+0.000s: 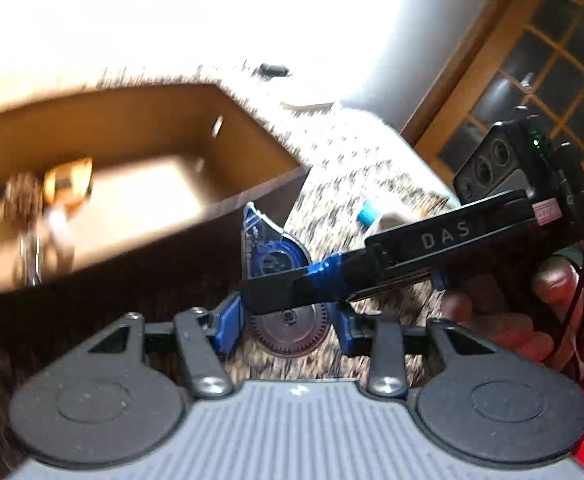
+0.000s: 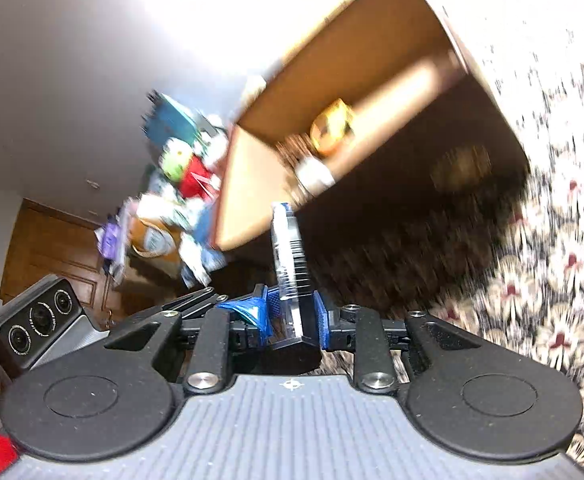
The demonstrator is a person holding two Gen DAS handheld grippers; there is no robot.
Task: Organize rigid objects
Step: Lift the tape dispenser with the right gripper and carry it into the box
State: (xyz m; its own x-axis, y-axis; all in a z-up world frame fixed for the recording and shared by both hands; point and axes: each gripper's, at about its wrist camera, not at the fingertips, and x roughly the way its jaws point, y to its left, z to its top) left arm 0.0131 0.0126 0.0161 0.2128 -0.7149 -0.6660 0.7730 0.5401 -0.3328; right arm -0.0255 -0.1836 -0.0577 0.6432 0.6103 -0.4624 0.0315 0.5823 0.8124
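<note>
A blue and clear correction tape dispenser [image 1: 274, 260] with a grey gear wheel stands between my left gripper's [image 1: 288, 332] blue pads, which press on its two edges. My right gripper [image 1: 276, 292] reaches in from the right, its dark finger lying across the dispenser's flat face. In the right wrist view the dispenser [image 2: 288, 264] shows edge-on with my right gripper [image 2: 294, 312] shut on it, and a blue left fingertip [image 2: 248, 312] is just to its left. An open cardboard box [image 1: 236, 148] stands right behind, holding a yellow object [image 1: 68, 184].
The box [image 2: 372, 60] sits on a floral cloth [image 2: 552, 280]. A small blue thing [image 1: 368, 214] lies on the cloth to the right. A hand [image 1: 504, 320] with a red sleeve holds the right gripper. A pile of colourful items [image 2: 180, 168] lies beyond the box. A wooden door [image 1: 552, 60] is far right.
</note>
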